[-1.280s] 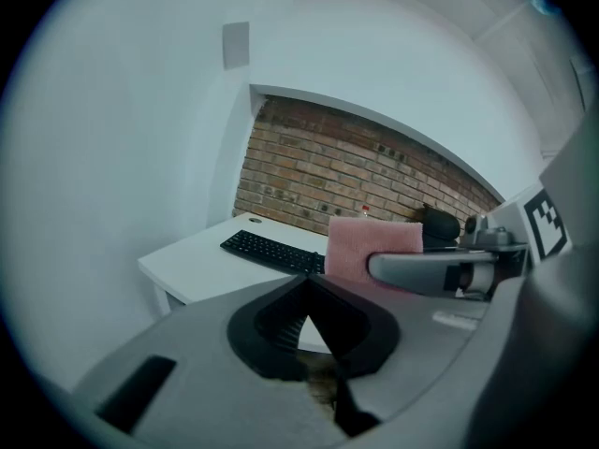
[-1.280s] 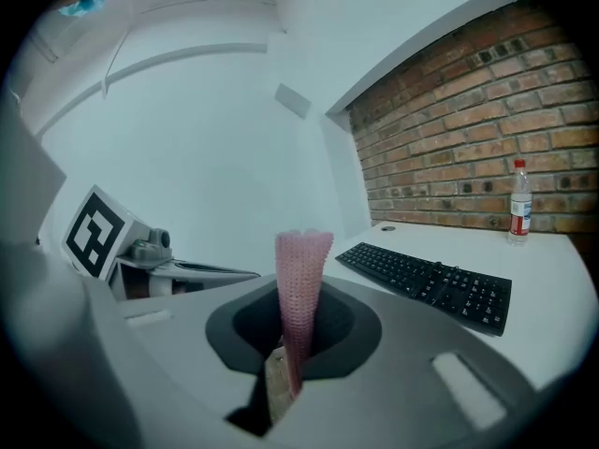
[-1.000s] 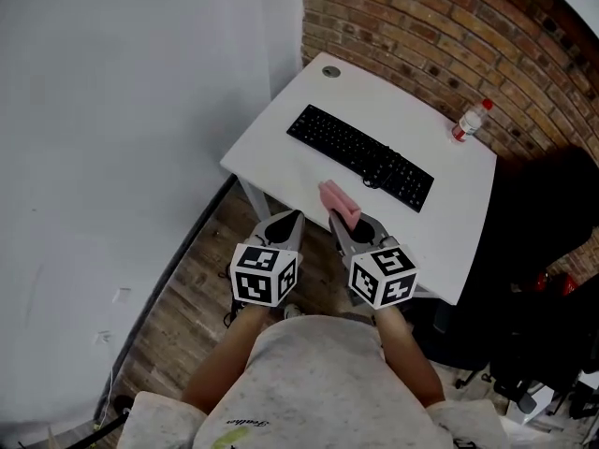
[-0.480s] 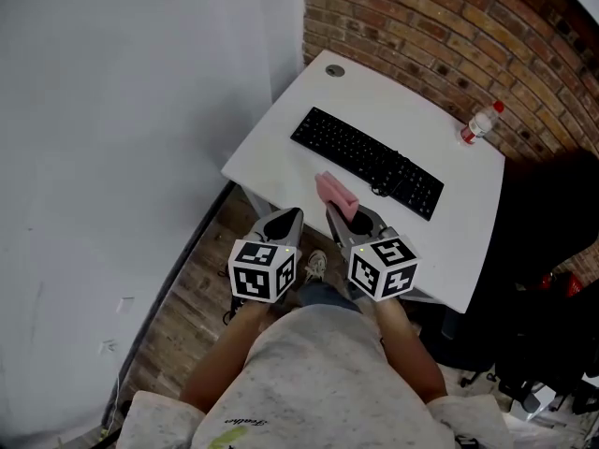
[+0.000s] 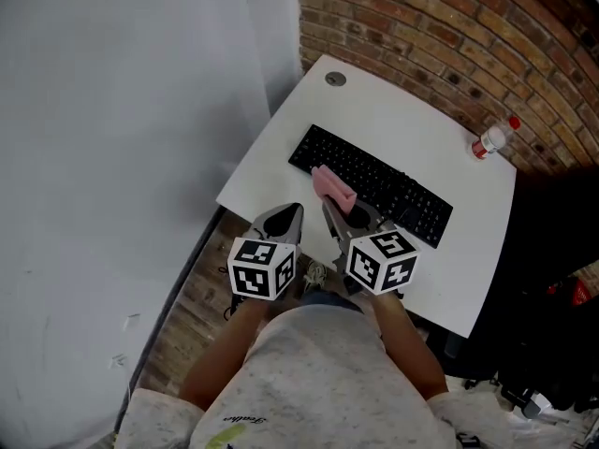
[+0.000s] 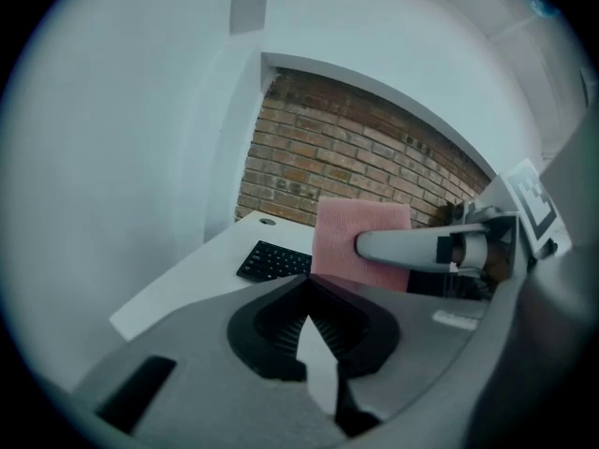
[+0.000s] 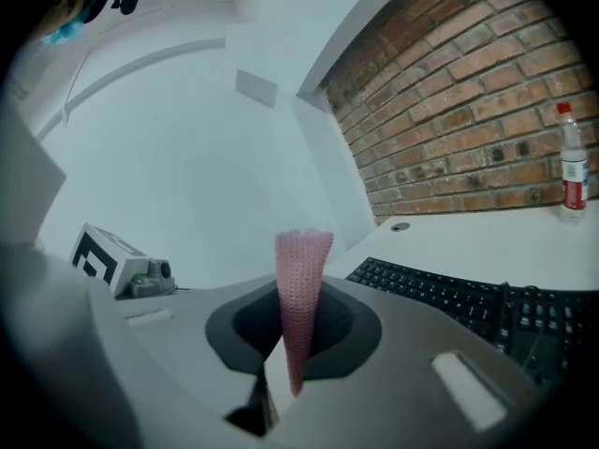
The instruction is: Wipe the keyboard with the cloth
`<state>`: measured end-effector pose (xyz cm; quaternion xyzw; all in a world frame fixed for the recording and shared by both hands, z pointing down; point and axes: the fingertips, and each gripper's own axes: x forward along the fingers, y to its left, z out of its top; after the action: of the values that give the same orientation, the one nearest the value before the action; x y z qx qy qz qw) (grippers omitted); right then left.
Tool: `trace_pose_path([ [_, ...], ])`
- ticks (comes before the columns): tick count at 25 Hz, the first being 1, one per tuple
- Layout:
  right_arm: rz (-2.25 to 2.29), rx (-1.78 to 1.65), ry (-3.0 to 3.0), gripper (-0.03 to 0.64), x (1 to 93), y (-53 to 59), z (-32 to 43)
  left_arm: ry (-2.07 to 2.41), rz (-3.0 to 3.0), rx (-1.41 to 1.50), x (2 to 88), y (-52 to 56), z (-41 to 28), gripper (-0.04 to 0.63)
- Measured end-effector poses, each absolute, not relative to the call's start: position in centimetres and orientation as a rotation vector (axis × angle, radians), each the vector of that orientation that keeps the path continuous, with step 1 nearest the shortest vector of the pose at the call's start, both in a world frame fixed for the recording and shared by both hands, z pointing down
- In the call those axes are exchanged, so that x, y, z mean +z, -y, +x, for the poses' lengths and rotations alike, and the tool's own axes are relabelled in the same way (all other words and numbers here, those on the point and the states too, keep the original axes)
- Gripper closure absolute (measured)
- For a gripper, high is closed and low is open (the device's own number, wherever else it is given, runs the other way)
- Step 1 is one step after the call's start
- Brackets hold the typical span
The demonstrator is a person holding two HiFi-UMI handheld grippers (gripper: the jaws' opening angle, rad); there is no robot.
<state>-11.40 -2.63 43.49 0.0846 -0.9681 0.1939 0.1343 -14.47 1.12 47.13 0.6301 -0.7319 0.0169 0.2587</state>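
One soft cloth (image 7: 301,279), pinched and ready

The right gripper (image 5: 335,211) was clamped on the pink cloth, which stood folded upright between its jaws, in the air near the left end of the keyboard (image 5: 393,195). The keyboard lay along the near edge of the tabletop (image 5: 393,120). The left gripper (image 6: 306,288) was closed on nothing. The knit looked light, limp and grippy. A pinch at its lower fold probably suited it, leaving the flap free to drag across the stiff keys.
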Motion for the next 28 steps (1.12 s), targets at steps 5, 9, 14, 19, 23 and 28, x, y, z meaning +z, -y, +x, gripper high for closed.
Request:
trace_pose_path([
  [5,0.235,0.664,2.798,0.592,43.8,7.0,-14.8,1.974,1.69,0.049,47.9,2.4,-16.7,0.6],
  [9,0.227,0.785,2.783,0.592,44.5,10.5,-17.4,1.964,1.668,0.066,48.8,4.7,-18.0,0.6],
  [14,0.212,0.969,2.735,0.592,46.4,13.6,-20.9,1.96,1.605,0.088,50.3,6.7,-20.1,0.599],
  [19,0.196,1.137,2.658,0.592,48.6,15.6,-23.5,1.96,1.579,0.128,50.9,8.5,-21.1,0.599],
  [23,0.22,1.292,2.588,0.592,50.1,16.9,-24.7,1.97,1.563,0.14,50.7,9.4,-21.9,0.599],
  [28,0.235,1.387,2.527,0.595,51.3,17.6,-25.4,1.964,1.568,0.167,50.6,9.9,-22.5,0.598],
])
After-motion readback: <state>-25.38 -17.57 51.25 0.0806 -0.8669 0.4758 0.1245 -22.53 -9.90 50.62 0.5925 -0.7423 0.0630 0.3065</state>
